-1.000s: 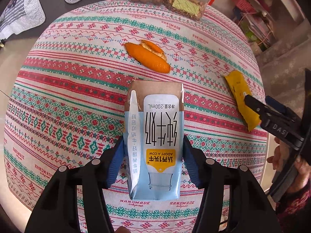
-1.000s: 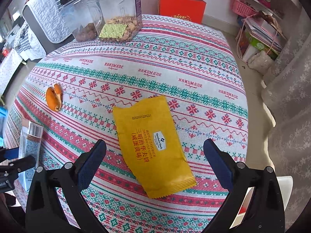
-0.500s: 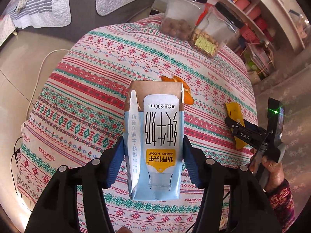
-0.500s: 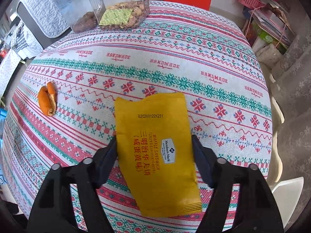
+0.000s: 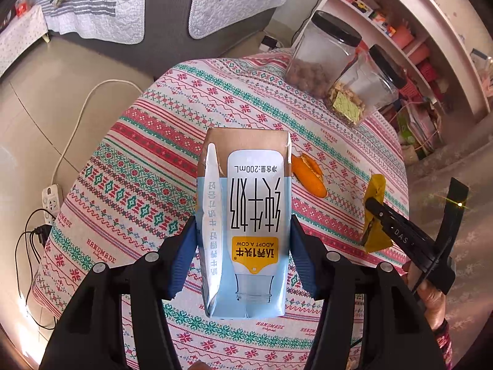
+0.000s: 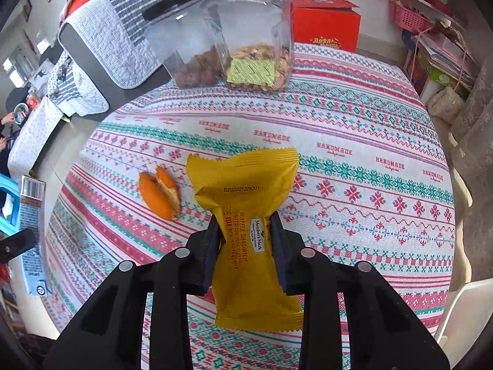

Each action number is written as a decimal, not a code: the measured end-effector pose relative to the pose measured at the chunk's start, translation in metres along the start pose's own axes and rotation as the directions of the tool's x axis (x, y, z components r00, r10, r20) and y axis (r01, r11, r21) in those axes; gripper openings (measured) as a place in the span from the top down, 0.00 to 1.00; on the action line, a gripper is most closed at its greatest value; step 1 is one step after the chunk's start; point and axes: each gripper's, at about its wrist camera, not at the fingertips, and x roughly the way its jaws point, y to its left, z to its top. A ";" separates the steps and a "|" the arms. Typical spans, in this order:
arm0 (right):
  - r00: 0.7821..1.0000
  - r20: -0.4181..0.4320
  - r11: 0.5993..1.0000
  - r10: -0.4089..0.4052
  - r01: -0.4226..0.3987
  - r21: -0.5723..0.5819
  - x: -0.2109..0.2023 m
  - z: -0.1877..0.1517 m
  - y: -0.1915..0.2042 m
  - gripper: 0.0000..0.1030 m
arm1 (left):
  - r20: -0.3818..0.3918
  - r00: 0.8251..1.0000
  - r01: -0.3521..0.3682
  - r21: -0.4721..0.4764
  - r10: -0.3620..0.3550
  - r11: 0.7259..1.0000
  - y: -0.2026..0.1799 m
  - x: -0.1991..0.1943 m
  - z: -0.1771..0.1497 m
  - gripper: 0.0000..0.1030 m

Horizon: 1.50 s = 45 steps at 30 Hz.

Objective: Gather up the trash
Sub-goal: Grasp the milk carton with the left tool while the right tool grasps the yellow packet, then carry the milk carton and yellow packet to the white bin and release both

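A light blue and brown milk carton hangs above the patterned tablecloth, with my left gripper shut on its sides. My right gripper is closing on a yellow snack wrapper; its pads pinch the wrapper's middle, which has crumpled and lifted off the cloth. The left wrist view shows the same wrapper and right gripper at the right, held by a hand. The carton also shows at the left edge of the right wrist view. An orange peel lies on the cloth.
Two clear jars with black lids holding nuts and snacks stand at the table's far side. A red box and cluttered shelves lie beyond. A power strip with cables sits on the floor left of the table. A sofa is behind.
My right gripper closed from wide open onto the yellow wrapper and raised it off the cloth. My left gripper rose and drew back with the carton, so more floor and sofa show.
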 end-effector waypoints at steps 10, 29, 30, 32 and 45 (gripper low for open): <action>0.988 0.138 0.998 0.067 -0.069 0.009 -0.061 -0.003 0.026 0.71 | 0.090 0.995 0.032 -0.010 -0.031 0.999 -0.011 -0.016 0.006 0.45; 0.940 0.334 0.997 -0.062 0.041 0.071 -0.142 -0.033 -0.004 0.71 | 0.256 0.962 0.083 0.064 -0.097 0.994 -0.062 -0.048 -0.002 0.45; 0.938 0.340 0.996 -0.070 0.047 0.076 -0.145 -0.035 -0.008 0.71 | 0.261 0.960 0.086 0.068 -0.101 0.994 -0.065 -0.048 -0.003 0.45; 0.931 0.353 0.994 -0.092 0.064 0.090 -0.152 -0.039 -0.015 0.71 | 0.266 0.957 0.097 0.070 -0.113 0.993 -0.072 -0.048 -0.005 0.45; 0.889 0.365 0.947 -0.276 0.186 0.263 -0.189 -0.075 -0.091 0.70 | 0.260 0.948 0.148 0.146 -0.182 0.978 -0.127 -0.046 -0.021 0.45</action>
